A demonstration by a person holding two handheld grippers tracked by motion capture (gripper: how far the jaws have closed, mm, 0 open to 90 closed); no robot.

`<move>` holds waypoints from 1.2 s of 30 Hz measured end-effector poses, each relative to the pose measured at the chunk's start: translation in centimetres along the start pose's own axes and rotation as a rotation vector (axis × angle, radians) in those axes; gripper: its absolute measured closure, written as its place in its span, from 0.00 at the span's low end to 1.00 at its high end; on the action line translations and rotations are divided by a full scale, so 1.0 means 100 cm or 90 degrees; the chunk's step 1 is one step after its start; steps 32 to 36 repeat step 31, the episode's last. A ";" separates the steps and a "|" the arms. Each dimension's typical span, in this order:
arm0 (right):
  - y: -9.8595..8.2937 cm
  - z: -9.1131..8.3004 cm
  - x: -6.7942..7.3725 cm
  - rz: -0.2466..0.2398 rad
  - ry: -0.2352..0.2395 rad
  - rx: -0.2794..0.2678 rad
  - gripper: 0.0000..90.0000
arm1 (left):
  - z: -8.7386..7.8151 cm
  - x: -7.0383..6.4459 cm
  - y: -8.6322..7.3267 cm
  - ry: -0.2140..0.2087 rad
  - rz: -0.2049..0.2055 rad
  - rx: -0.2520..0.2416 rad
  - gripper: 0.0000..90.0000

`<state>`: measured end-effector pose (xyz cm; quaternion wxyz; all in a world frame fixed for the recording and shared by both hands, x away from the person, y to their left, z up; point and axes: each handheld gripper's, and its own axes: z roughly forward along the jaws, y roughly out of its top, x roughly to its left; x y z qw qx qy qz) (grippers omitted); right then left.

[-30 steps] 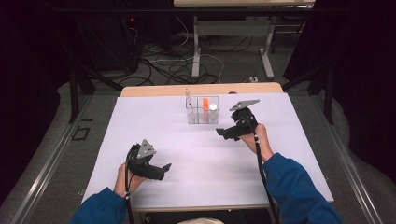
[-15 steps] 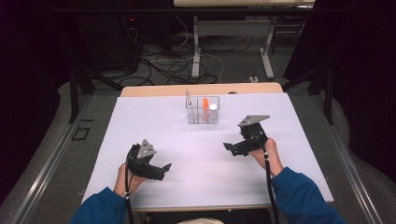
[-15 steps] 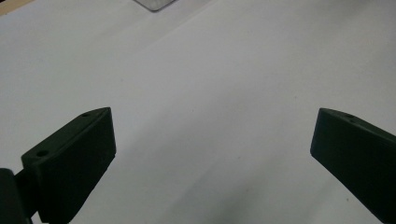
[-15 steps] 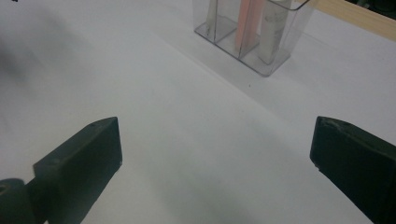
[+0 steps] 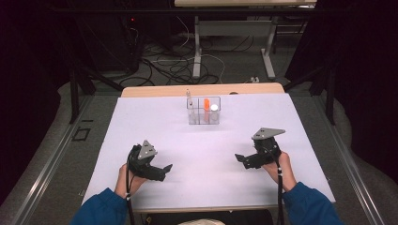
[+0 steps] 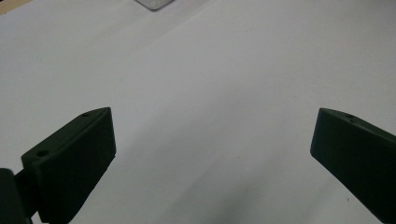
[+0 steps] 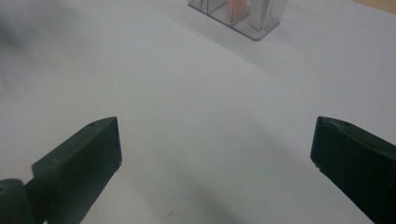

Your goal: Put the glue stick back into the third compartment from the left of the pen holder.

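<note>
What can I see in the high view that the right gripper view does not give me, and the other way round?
High view only: both hands with each hand-held gripper, left and right, the blue sleeves, and the floor cables beyond the table. Right gripper view only: its two black jaws up close, spread wide with nothing between them. Both: the white table and the clear divided container holding an orange item.
</note>
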<state>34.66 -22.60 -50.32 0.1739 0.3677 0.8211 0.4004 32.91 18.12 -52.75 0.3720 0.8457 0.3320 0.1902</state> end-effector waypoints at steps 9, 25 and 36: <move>-0.019 -0.013 0.002 0.006 -0.009 -0.006 0.01 | -0.001 0.000 0.000 0.002 0.000 -0.001 0.00; -0.041 -0.026 0.007 0.010 -0.018 0.009 0.00 | 0.000 0.000 0.000 0.001 0.002 0.001 0.00; -0.043 -0.026 0.008 0.005 -0.017 -0.009 0.00 | 0.001 0.000 0.000 0.003 0.001 0.001 0.00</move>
